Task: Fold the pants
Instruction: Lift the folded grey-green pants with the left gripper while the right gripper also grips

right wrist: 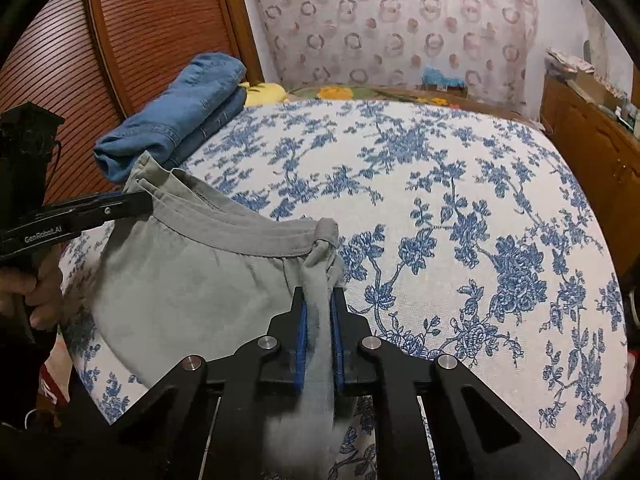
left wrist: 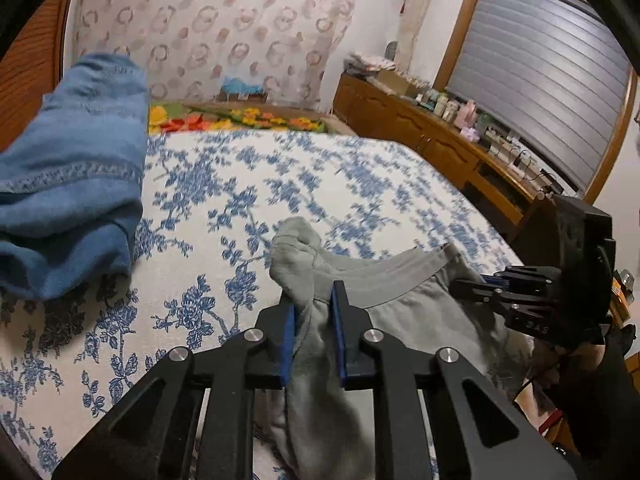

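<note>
Grey pants (left wrist: 408,296) hang by the waistband between my two grippers over the near edge of the bed. My left gripper (left wrist: 314,300) is shut on one bunched end of the waistband. It also shows in the right wrist view (right wrist: 146,202) at the left. My right gripper (right wrist: 319,304) is shut on the other end of the grey pants (right wrist: 192,280). It shows in the left wrist view (left wrist: 486,280) at the right. The waistband sags between them, and the legs drop out of sight below.
The bed (right wrist: 460,200) has a white cover with blue flowers. Folded blue jeans (right wrist: 180,112) lie at its far left, also in the left wrist view (left wrist: 76,168). A wooden sideboard (left wrist: 432,136) with small items stands right. A slatted wooden door (right wrist: 132,40) is left.
</note>
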A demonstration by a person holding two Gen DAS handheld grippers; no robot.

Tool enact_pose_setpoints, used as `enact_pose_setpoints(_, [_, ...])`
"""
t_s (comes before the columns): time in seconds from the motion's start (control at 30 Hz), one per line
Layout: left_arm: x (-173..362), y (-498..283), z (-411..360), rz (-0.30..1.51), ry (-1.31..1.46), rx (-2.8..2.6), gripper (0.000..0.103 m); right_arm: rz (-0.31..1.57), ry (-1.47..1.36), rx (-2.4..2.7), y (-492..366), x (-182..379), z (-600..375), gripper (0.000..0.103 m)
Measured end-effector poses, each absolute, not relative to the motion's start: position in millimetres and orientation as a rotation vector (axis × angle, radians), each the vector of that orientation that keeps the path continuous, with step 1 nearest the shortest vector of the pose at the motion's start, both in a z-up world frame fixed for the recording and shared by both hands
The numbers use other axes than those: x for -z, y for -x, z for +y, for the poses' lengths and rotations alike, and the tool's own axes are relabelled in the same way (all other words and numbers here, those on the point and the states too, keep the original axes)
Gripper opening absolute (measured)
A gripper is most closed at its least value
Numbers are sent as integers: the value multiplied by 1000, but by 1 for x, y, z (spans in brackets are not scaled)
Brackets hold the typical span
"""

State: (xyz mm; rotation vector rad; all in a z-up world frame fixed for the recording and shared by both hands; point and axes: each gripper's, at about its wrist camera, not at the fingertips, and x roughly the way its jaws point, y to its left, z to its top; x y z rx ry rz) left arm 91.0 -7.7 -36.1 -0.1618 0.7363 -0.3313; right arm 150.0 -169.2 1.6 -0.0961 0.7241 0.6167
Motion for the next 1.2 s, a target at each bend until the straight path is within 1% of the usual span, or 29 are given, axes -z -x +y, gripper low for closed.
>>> enact_pose_setpoints(0.47, [-28,-55,-21,548,92,346,16,531,77,-628,-107,-55,-186,10])
enact_pose_setpoints(0.67, [-52,-41,-19,482,77,336,16,463,111,-650,-88,-82,-186,10])
enact_pose_setpoints(0.93, [-62,-31,-12,439,55,311,16,413,139,-673,-80,-95,-177,10])
enact_pose_setpoints(1.2, [-56,-34,7,440,66,280,16,410,171,-689,-95,-97,-162,10])
